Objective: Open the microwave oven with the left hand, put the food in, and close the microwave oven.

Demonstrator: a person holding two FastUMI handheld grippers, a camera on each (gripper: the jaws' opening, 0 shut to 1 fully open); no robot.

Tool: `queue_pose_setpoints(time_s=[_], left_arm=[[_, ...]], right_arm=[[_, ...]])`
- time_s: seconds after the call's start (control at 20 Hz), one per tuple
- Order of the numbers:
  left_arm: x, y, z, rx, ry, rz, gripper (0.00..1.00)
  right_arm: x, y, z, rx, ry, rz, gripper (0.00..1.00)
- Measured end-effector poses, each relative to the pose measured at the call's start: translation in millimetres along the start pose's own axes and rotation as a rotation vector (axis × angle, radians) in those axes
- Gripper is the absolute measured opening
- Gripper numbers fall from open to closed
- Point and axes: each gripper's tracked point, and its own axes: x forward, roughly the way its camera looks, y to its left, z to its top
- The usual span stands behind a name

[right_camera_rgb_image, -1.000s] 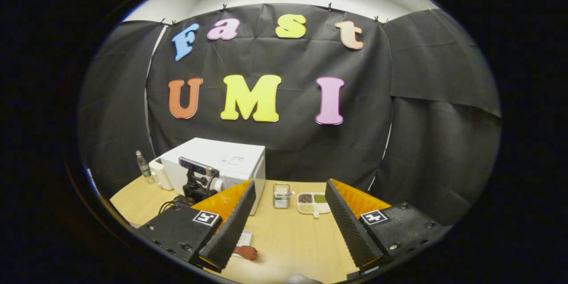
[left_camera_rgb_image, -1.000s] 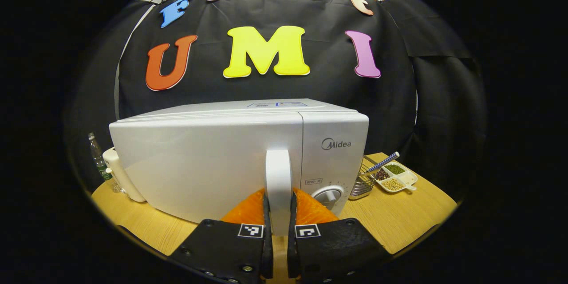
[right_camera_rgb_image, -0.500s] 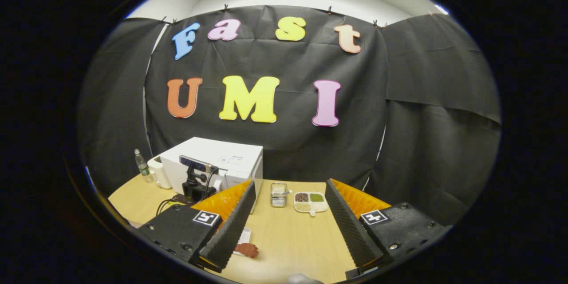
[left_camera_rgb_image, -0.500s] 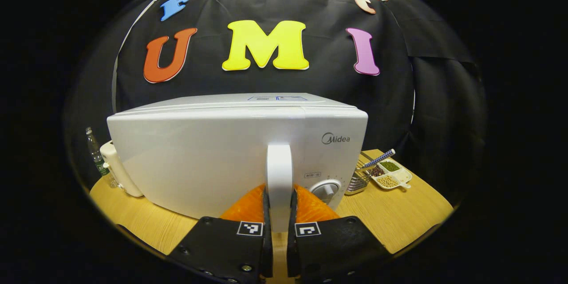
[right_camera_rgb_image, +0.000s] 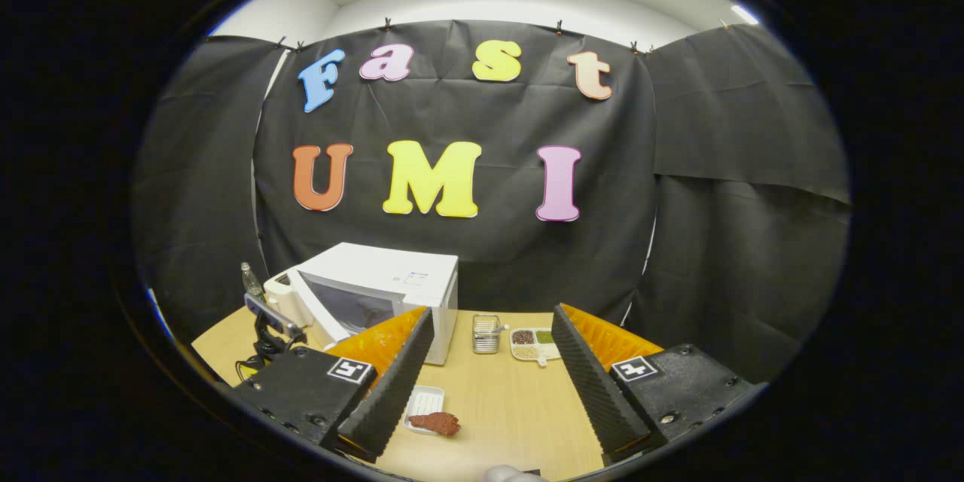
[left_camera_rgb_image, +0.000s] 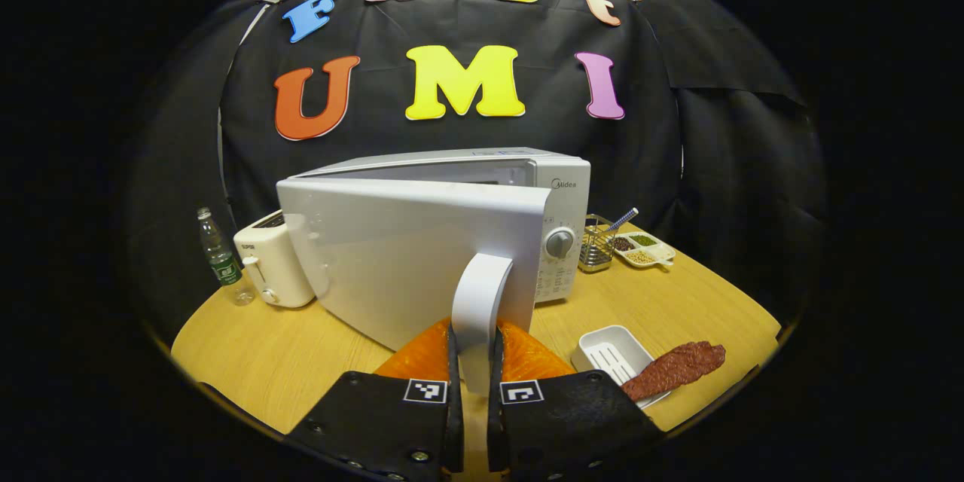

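The white microwave [left_camera_rgb_image: 561, 177] stands on the wooden table with its door [left_camera_rgb_image: 392, 256] swung partly out toward me. My left gripper [left_camera_rgb_image: 473, 361] is shut on the door's white handle [left_camera_rgb_image: 478, 309]. A brown slab of meat [left_camera_rgb_image: 674, 367] lies over a small white tray [left_camera_rgb_image: 611, 352] to the right of the door. In the right gripper view the microwave [right_camera_rgb_image: 392, 279] shows its dark cavity behind the open door, and the meat [right_camera_rgb_image: 434, 423] rests on its tray near the front edge. My right gripper [right_camera_rgb_image: 486, 384] hangs open above the table, apart from the meat.
A white toaster [left_camera_rgb_image: 269, 267] and a plastic bottle [left_camera_rgb_image: 218, 256] stand left of the microwave. A wire basket [left_camera_rgb_image: 596, 245] and a divided dish of beans [left_camera_rgb_image: 640, 248] sit to its right. The left gripper and its camera [right_camera_rgb_image: 267, 324] appear at the left in the right gripper view.
The microwave door has swung open from shut, pulled by my left gripper on the handle. The meat and tray have come into the left gripper view. The right gripper stays open, shifted slightly.
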Motion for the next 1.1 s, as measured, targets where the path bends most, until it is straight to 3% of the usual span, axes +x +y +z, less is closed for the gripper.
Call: queue_pose_setpoints(time_s=[0.5,0.55,0.6,0.65,0.7,0.75,0.8,0.85,0.95,1.05,1.1], left_arm=[[-68.2,87.1,-27.3,-0.022,0.036,0.175,0.14],[-71.2,93.0,-28.6,-0.038,0.034,0.183,0.16],[-74.2,99.5,-30.4,-0.049,0.034,0.200,0.18],[-76.9,108.0,-31.6,-0.052,0.036,0.217,0.23],[-82.1,114.8,-34.0,-0.053,0.042,0.230,0.19],[-84.3,123.8,-34.1,-0.047,0.045,0.242,0.42],[-87.6,130.4,-34.9,-0.040,0.049,0.247,0.43],[-89.6,132.4,-35.7,-0.046,0.058,0.233,0.73],[-95.5,140.5,-33.3,-0.049,0.050,0.245,0.87],[-107.7,149.7,-32.0,-0.038,0.035,0.266,0.83],[-114.3,154.0,-31.4,-0.034,0.027,0.275,0.89]], right_arm=[[-14.9,35.8,3.2,-0.028,-0.012,0.096,0.92],[-15.4,35.9,1.7,-0.029,-0.010,0.101,1.00],[-15.9,38.8,0.4,-0.027,-0.007,0.108,0.92],[-16.4,41.3,0.1,-0.027,-0.008,0.116,0.92],[-16.5,42.0,-1.6,-0.034,-0.005,0.118,0.92],[-17.4,42.9,-3.4,-0.039,0.000,0.121,0.92],[-19.0,46.2,-4.6,-0.038,0.001,0.129,0.92],[-19.7,49.8,-5.6,-0.040,0.003,0.138,0.92],[-21.1,51.4,-7.8,-0.046,0.002,0.147,0.92],[-19.3,54.0,-12.2,-0.040,0.008,0.155,0.92],[-18.3,56.0,-15.7,-0.034,0.013,0.161,0.92]])
